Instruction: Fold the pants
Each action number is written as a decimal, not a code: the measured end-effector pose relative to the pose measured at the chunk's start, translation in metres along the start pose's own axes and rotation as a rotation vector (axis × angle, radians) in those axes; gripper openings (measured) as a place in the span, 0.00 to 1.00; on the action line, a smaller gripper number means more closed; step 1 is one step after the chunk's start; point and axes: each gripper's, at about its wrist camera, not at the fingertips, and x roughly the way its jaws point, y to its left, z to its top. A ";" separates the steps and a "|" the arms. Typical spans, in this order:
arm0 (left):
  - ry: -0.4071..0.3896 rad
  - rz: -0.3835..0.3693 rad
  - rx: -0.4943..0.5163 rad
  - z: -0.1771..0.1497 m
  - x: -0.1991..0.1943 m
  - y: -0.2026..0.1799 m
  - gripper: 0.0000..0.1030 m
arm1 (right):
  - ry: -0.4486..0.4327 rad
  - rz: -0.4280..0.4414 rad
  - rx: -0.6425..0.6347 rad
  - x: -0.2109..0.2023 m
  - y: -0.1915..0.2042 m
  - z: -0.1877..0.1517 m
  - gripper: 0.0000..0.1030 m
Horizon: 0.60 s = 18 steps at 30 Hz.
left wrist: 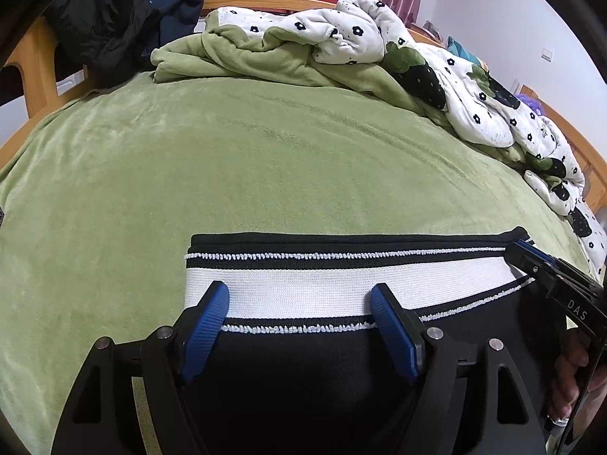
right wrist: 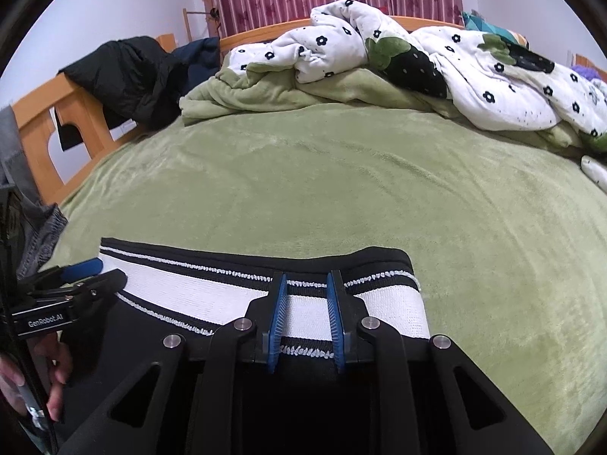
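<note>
Black pants (left wrist: 303,371) with a wide white waistband (left wrist: 296,288) edged in black and white stitching lie flat on the green bed cover (left wrist: 227,174). My left gripper (left wrist: 299,299) is open, its blue pads wide apart over the left half of the waistband. My right gripper (right wrist: 306,299) hovers over the right end of the waistband (right wrist: 387,311), its blue pads a narrow gap apart with the band showing between them; it also shows at the right edge of the left wrist view (left wrist: 531,261). The left gripper also appears in the right wrist view (right wrist: 95,276).
A rumpled white quilt with black flowers (left wrist: 379,34) and a green blanket (left wrist: 242,60) lie at the far side. Dark jackets (left wrist: 106,19) hang on the wooden bed frame (right wrist: 45,125). Grey cloth (right wrist: 26,220) sits at the left edge.
</note>
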 end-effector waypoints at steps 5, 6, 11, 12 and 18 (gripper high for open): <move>0.041 -0.043 0.013 0.003 -0.003 0.002 0.72 | 0.015 0.003 -0.006 0.001 0.000 0.001 0.21; 0.066 -0.079 0.029 0.003 -0.007 0.002 0.72 | 0.021 0.005 -0.001 -0.001 0.000 0.001 0.21; 0.134 -0.138 0.119 -0.025 -0.030 -0.006 0.72 | 0.041 -0.014 0.008 -0.028 -0.001 -0.012 0.20; 0.158 -0.152 0.123 -0.034 -0.035 -0.006 0.72 | 0.039 -0.018 0.004 -0.036 -0.001 -0.018 0.20; 0.207 -0.230 0.065 -0.086 -0.081 0.000 0.72 | 0.060 -0.033 0.028 -0.087 -0.004 -0.072 0.23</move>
